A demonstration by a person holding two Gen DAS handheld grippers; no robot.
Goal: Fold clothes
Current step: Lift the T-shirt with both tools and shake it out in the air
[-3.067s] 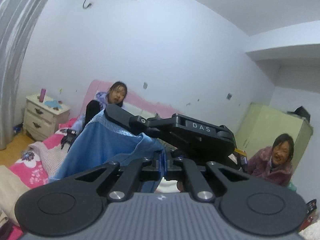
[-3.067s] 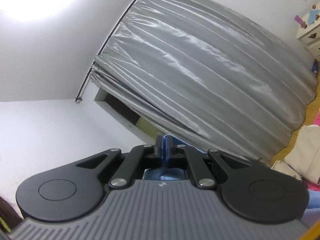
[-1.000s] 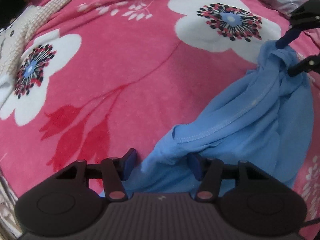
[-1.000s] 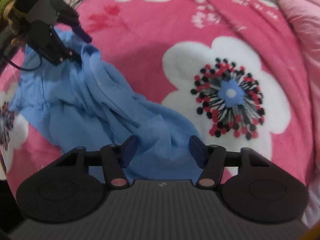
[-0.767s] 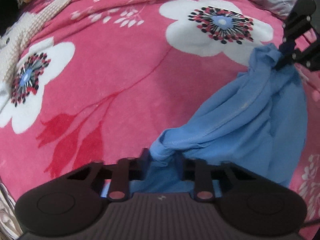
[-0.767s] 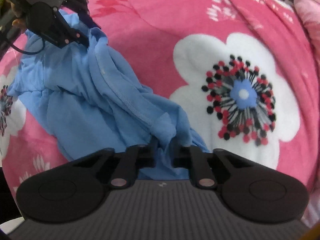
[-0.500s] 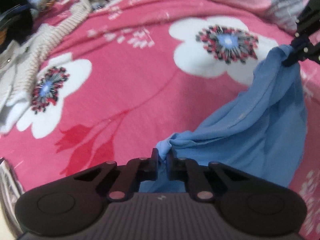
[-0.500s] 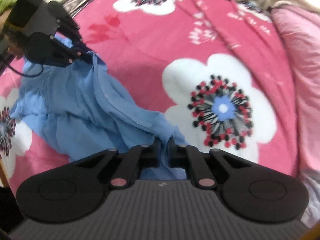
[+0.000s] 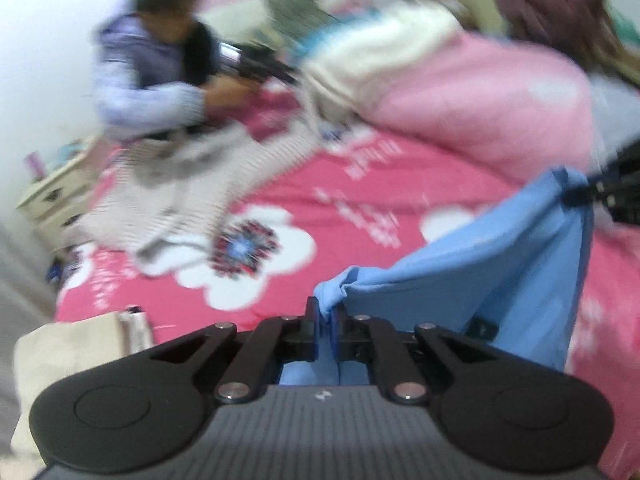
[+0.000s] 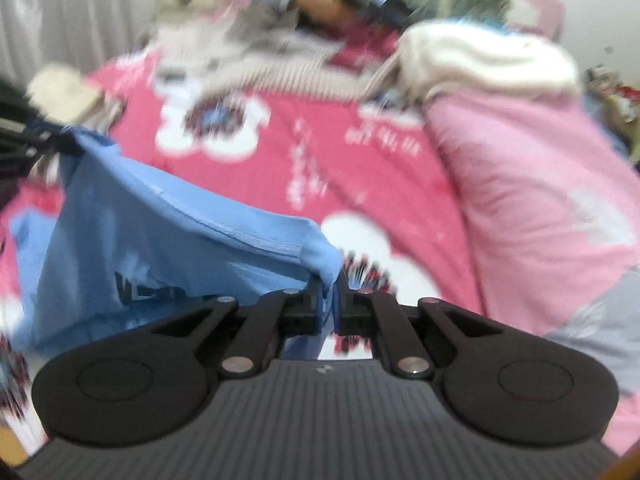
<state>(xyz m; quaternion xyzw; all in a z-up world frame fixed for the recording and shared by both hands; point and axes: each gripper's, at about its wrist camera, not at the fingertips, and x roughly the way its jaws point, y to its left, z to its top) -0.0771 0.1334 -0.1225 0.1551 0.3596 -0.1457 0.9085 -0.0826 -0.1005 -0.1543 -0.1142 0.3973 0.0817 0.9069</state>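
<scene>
A pink floral bed (image 9: 360, 200) lies below a soft, light blue shirt (image 9: 500, 264), stretched in the air between two corners. The left gripper (image 9: 326, 320) and right gripper (image 10: 329, 300) each pinch a bunched corner. Motion blur hides detail; the shirt's lower half is cut off.

Each gripper, the left gripper (image 9: 326, 312) and the right gripper (image 10: 327, 300), has a ribbed grey body at six o'clock, matte black linkage arms with silver pivot screws, round black side discs, and blue-padded fingers (image 9: 313, 322) toward twelve o'clock.
</scene>
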